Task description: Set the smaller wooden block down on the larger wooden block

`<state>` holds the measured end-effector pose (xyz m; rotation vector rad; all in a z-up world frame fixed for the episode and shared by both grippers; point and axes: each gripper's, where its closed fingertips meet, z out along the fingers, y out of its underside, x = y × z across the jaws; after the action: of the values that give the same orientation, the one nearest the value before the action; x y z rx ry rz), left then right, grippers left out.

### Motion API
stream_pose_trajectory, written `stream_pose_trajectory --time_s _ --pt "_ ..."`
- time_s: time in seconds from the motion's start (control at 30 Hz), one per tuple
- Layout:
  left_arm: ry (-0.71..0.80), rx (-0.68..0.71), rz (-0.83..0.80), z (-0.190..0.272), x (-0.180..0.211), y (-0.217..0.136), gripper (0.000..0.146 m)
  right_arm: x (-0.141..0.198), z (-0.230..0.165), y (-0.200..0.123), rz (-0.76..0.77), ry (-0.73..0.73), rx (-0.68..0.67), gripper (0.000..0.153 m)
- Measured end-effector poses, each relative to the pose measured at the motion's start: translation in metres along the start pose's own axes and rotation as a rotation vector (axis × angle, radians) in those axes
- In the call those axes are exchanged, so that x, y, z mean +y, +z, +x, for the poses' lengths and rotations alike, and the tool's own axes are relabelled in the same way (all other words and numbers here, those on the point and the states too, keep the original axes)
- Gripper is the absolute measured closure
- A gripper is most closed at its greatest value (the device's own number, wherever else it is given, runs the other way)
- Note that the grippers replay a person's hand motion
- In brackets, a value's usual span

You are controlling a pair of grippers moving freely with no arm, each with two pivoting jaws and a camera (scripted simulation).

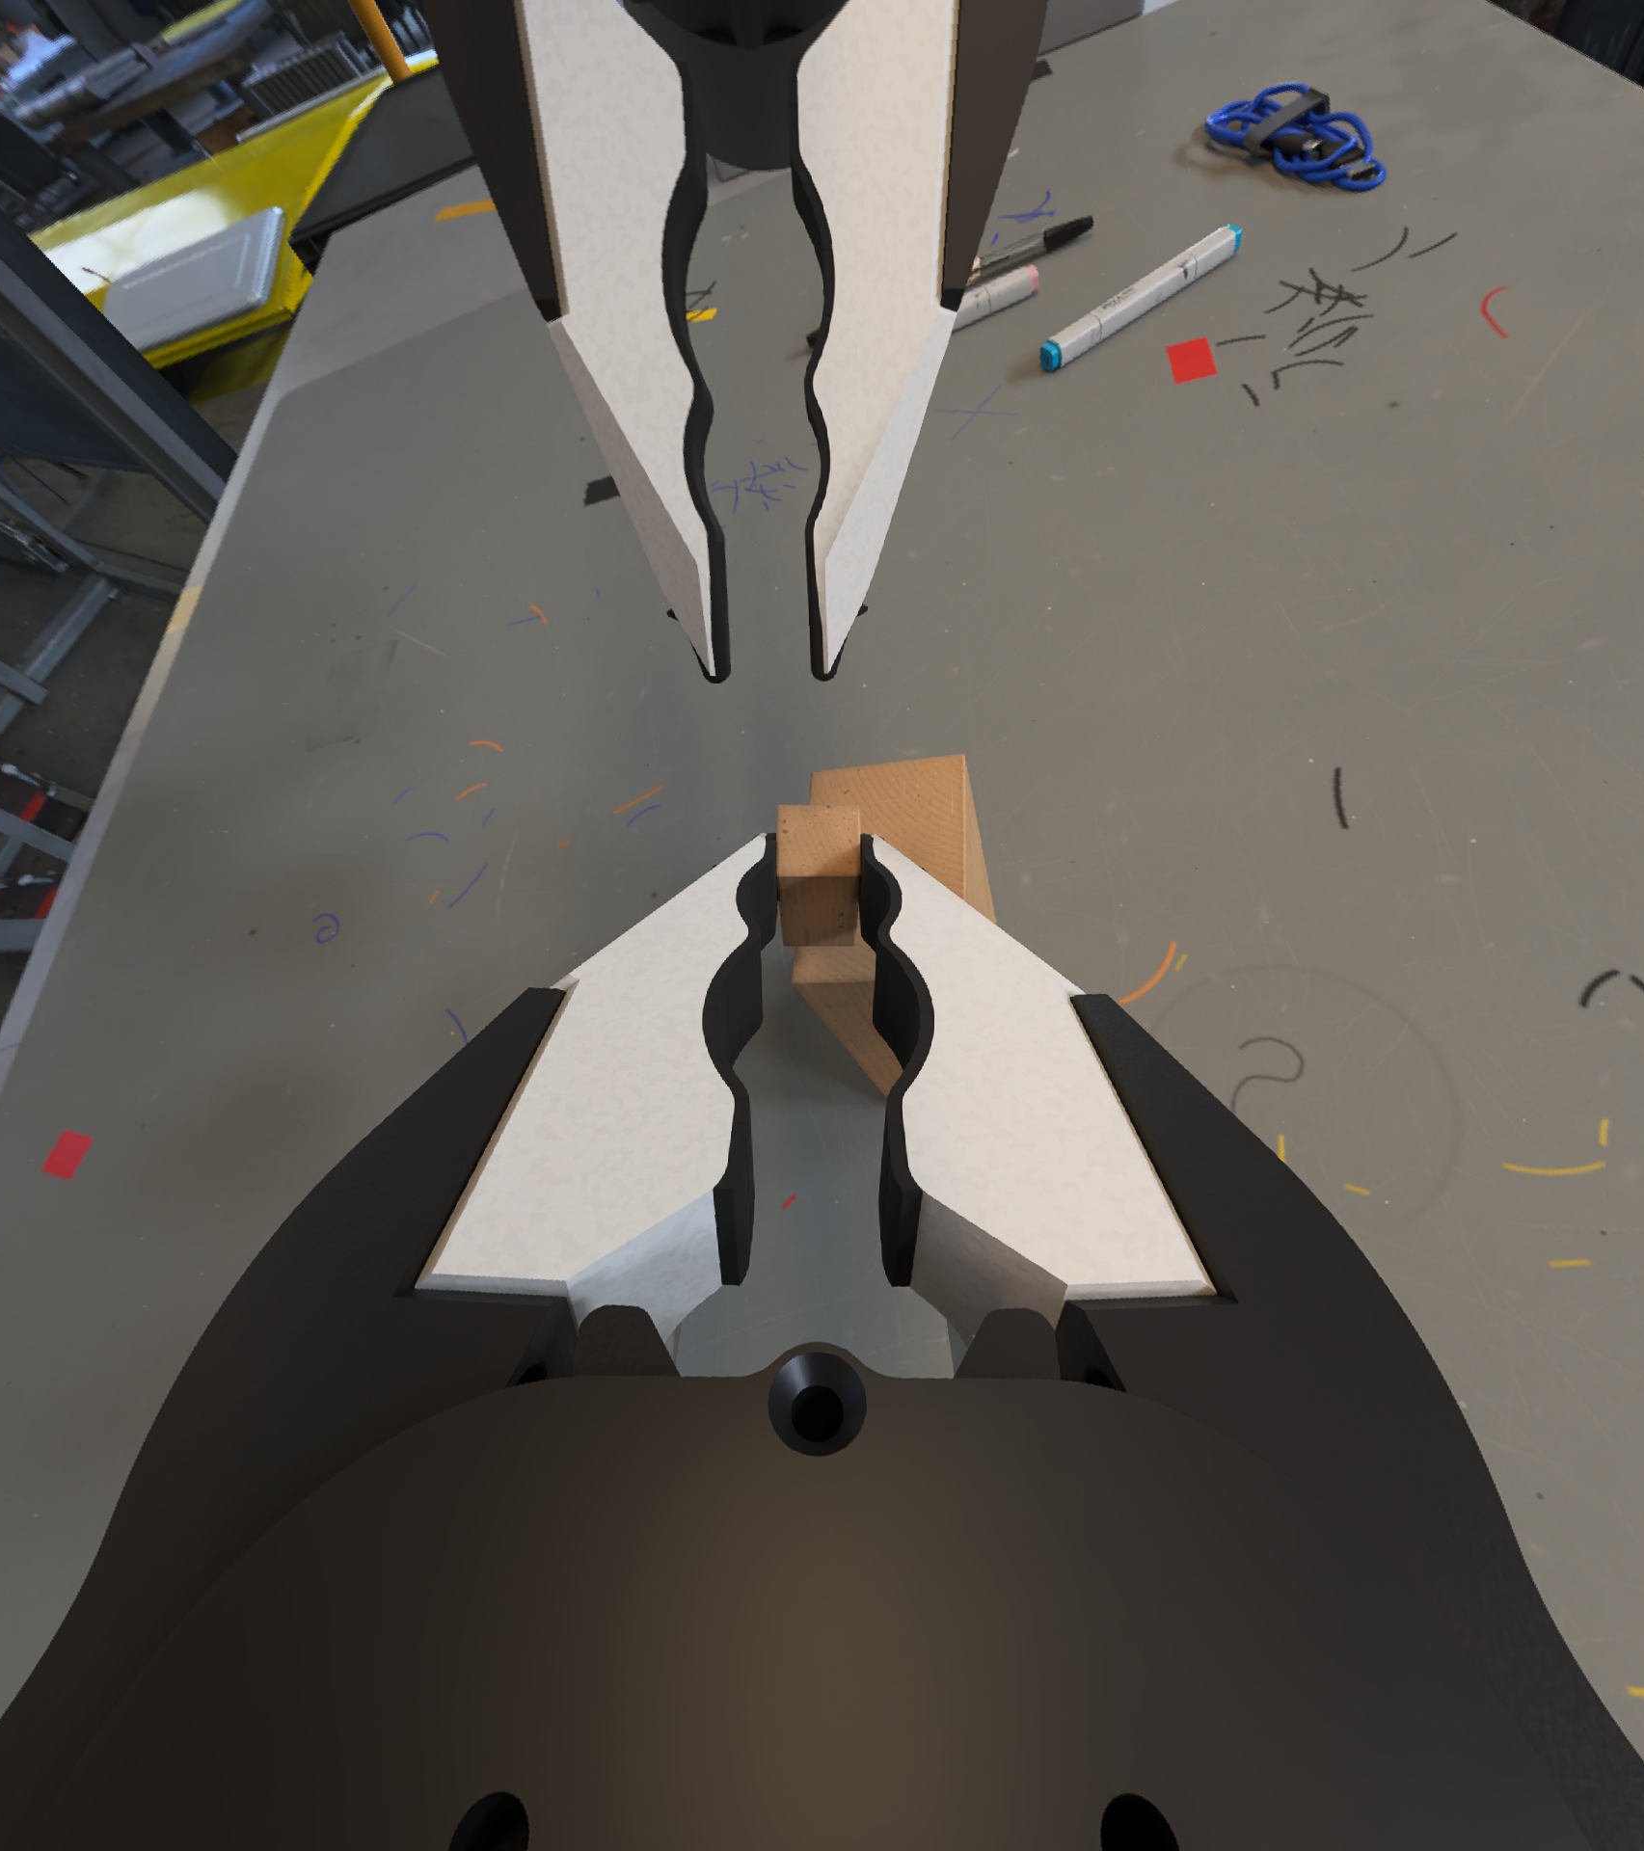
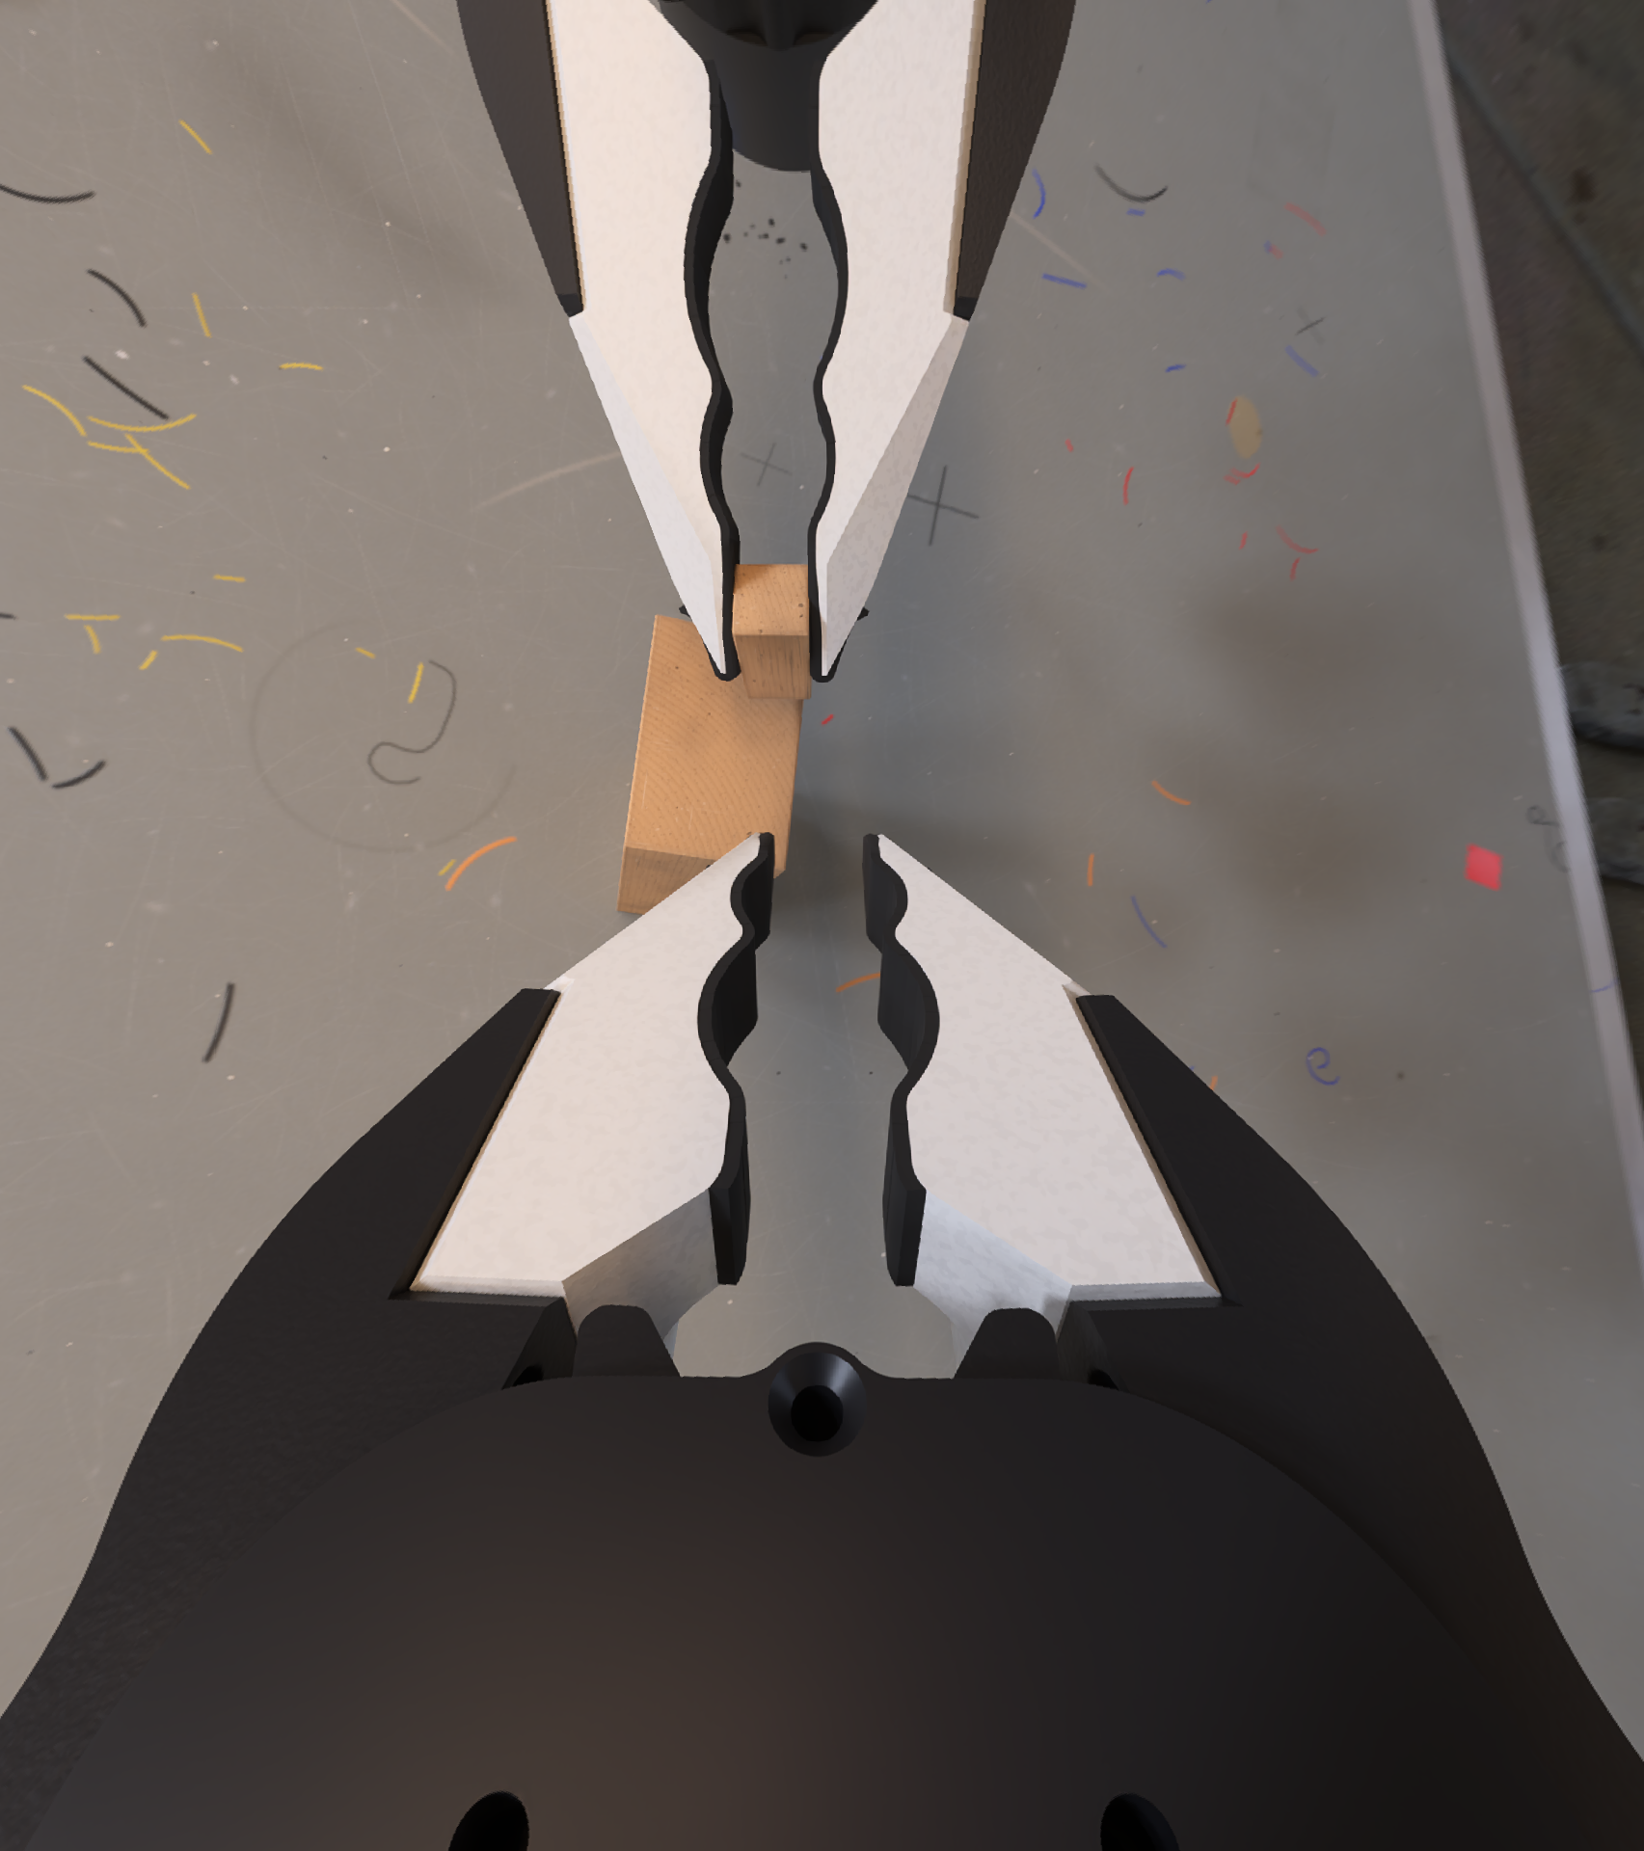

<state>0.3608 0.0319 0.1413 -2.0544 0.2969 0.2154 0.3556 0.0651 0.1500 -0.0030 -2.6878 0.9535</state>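
My left gripper (image 1: 818, 851) clamps the smaller wooden block (image 1: 816, 881) over the larger wooden block's (image 1: 908, 801) near end; contact unclear. My right gripper (image 2: 818, 851), jaws narrowly parted and empty, hovers at its far end.

You're looking at two pieces of pale, matt unfinished wood with fine visible grain: the smaller wooden block (image 1: 818, 891) and the larger wooden block (image 1: 908, 811). Your left gripper (image 1: 818, 851) has matt black plastic shells, speckled off-white finger faces and smooth dark pads. The table (image 1: 1298, 621) is dull grey, scuffed and marked with pen strokes.
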Motion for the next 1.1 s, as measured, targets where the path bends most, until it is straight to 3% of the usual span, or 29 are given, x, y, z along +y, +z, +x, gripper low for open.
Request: stream_pose_trajectory --time_s 0.2,0.43,0.7,0.87,1.1 --pt "-0.057 0.023 0.008 0.002 0.006 0.004 0.131 0.009 -0.003 0.007 -0.032 0.037 -0.124 0.126" --pt "-0.091 0.031 0.054 0.004 0.004 -0.004 0.131 0.004 -0.008 0.004 0.008 -0.166 -0.096 0.139" --pt "-0.032 0.1 0.057 0.01 -0.005 0.01 0.131 0.007 -0.011 0.008 0.008 -0.09 -0.189 0.145" --pt "-0.037 0.12 0.019 0.009 -0.003 0.015 0.131 0.007 -0.011 0.007 0.014 0.003 -0.267 0.142" --pt "-0.052 0.108 -0.003 0.008 -0.003 0.016 0.131 0.011 -0.01 0.008 0.002 0.011 -0.28 0.135"
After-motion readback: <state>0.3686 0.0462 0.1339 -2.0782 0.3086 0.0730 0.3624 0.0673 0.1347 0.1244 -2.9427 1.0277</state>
